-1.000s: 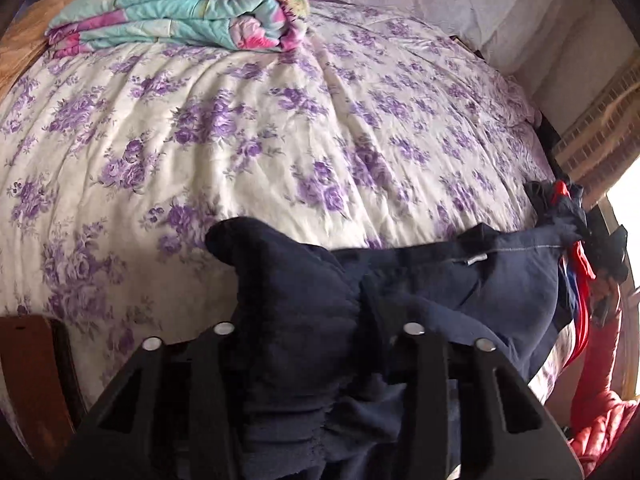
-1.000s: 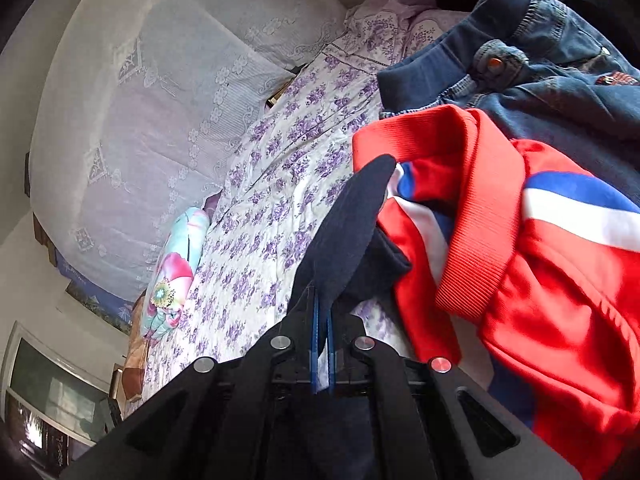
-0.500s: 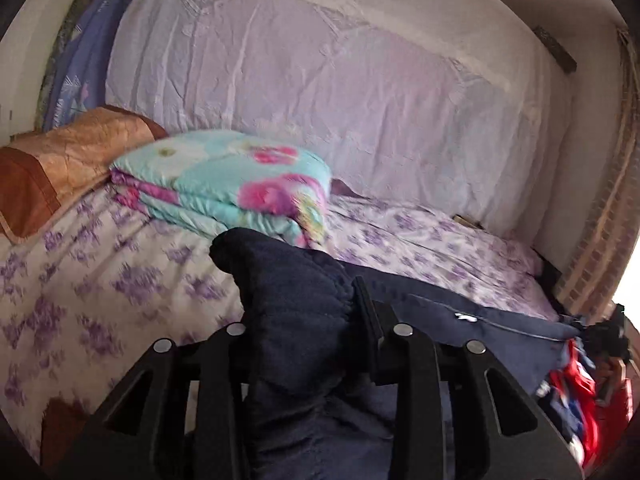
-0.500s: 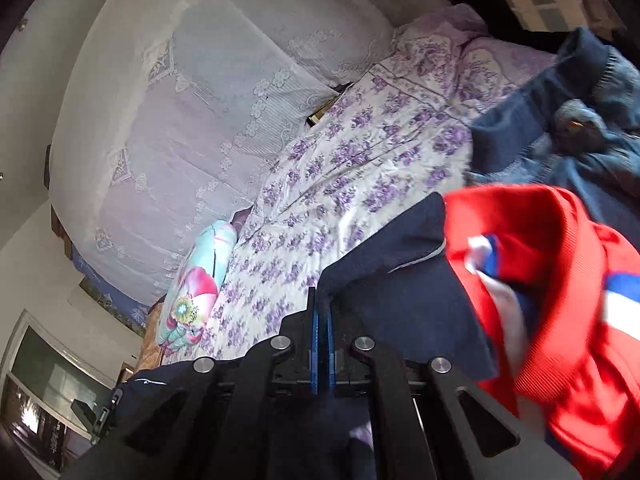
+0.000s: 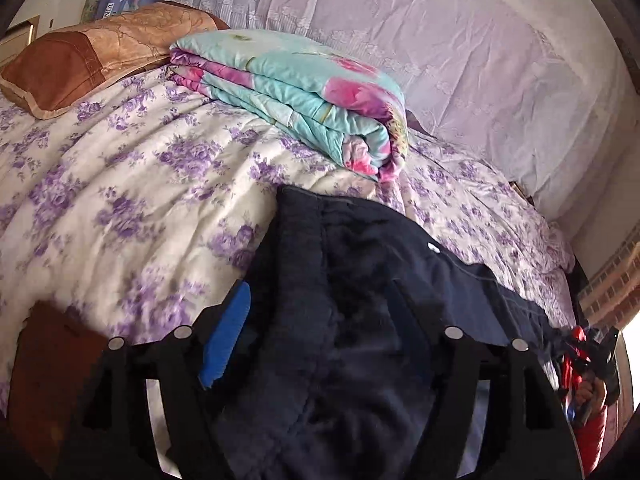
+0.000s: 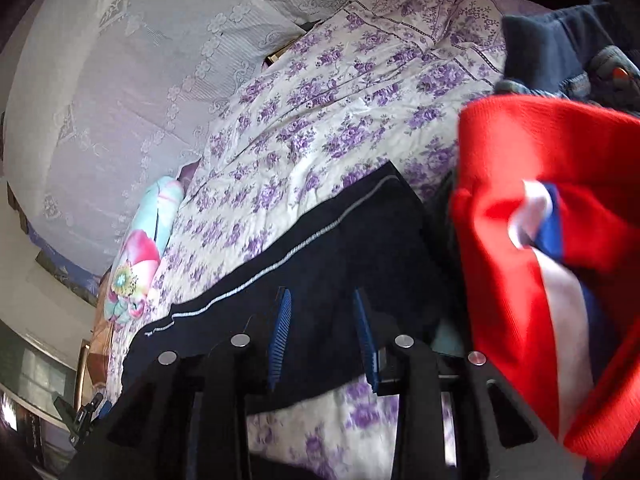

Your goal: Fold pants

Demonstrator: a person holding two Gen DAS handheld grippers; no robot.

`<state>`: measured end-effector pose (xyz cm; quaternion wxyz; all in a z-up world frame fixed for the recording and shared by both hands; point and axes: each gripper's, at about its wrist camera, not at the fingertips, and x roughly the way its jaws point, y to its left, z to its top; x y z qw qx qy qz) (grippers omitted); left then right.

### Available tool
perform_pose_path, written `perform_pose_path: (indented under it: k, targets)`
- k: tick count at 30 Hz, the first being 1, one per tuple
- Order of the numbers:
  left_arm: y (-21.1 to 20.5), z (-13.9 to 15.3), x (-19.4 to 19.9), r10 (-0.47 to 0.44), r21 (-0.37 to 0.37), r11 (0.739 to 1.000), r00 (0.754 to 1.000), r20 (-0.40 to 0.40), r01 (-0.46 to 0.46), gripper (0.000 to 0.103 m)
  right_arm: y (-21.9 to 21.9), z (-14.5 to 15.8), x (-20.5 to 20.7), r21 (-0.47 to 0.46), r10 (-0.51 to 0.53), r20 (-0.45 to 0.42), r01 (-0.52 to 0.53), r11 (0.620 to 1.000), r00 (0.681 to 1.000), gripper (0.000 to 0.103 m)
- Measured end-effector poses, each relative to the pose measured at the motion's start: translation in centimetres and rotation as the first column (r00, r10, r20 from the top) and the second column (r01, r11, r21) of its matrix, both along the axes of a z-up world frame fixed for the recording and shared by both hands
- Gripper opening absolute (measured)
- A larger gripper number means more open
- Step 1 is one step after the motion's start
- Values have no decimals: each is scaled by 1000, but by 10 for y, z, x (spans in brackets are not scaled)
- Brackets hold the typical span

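Dark navy pants (image 5: 360, 300) lie stretched across the purple-flowered bed, waistband end by my left gripper (image 5: 320, 332) and leg end by my right gripper (image 6: 324, 332). The left gripper is open, its blue pads (image 5: 226, 336) spread wide with the fleecy waistband lying between them. In the right wrist view the pants leg (image 6: 328, 248), with a pale stitched seam, lies between the open blue pads (image 6: 280, 336), not clamped.
A folded turquoise and pink quilt (image 5: 296, 96) and a brown pillow (image 5: 80, 56) sit at the head of the bed. A red, white and blue garment (image 6: 552, 264) and denim jeans (image 6: 592, 68) lie right of the pants. The bed's wooden edge (image 5: 52, 380) is at left.
Both grippers were shut on the pants and have opened, releasing the cloth onto the bed. The pants now lie stretched out across the sheet.
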<state>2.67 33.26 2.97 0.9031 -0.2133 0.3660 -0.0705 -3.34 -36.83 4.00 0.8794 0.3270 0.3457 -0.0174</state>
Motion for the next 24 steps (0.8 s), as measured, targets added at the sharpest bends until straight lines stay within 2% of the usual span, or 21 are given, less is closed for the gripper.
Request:
perform_pose_path:
  k: [3, 7, 9, 10, 11, 13, 14, 15, 16, 17, 18, 19, 21, 22, 23, 24]
  targets:
    - [11, -9, -48, 3, -22, 1000, 1000, -28, -3, 69, -10, -14, -14, 43, -25, -48, 27, 999, 999, 34]
    - [26, -24, -94, 16, -102, 994, 996, -90, -25, 70, -15, -44, 8, 98, -14, -146, 29, 995, 989, 33]
    - [26, -33, -110, 8, -136, 990, 992, -126, -25, 70, -13, -51, 20, 110, -27, -133, 42, 993, 991, 32]
    - [23, -38, -116, 1, -144, 989, 989, -148, -23, 70, -10, -48, 25, 92, -28, -108, 38, 995, 994, 29]
    - [21, -42, -120, 5, -144, 989, 987, -164, -29, 70, -5, -42, 25, 75, -31, -58, 35, 997, 998, 5]
    - [16, -47, -127, 7, -150, 988, 984, -179, -35, 72, 7, -19, 16, -19, -29, 56, 30, 999, 998, 5]
    - [14, -49, -127, 1, -157, 987, 983, -182, -30, 72, 9, -11, 12, -100, -47, 77, 54, 993, 996, 5]
    - [12, -50, -127, 0, -157, 987, 983, -183, -29, 75, 4, -12, 13, -133, -65, 61, 73, 988, 996, 5]
    - [11, -50, -127, 2, -156, 987, 984, -180, -30, 79, -9, -22, 17, -102, -76, 4, 76, 992, 997, 6]
    - [10, -51, -125, -1, -165, 986, 984, -176, -29, 82, -21, -37, 19, -32, -78, -56, 76, 997, 995, 7]
    - [9, -53, -122, -5, -185, 982, 985, -173, -28, 89, -29, -49, 17, 38, -69, -76, 72, 997, 995, 7]
    - [9, -55, -118, -5, -206, 978, 985, -174, -32, 93, -31, -51, 9, 76, -58, -40, 61, 995, 998, 8]
    - [6, -58, -109, 23, -205, 977, 984, -175, -59, 94, -25, -44, -10, 36, -66, 13, 66, 997, 998, 17]
    - [5, -59, -102, 34, -201, 977, 984, -173, -69, 96, -20, -37, -22, 6, -73, 55, 72, 997, 996, 32]
    - [3, -59, -95, 43, -196, 978, 985, -167, -76, 96, -16, -32, -32, -15, -73, 89, 75, 997, 993, 42]
    - [1, -60, -89, 50, -189, 979, 986, -158, -80, 96, -12, -28, -43, -48, -74, 113, 80, 996, 991, 43]
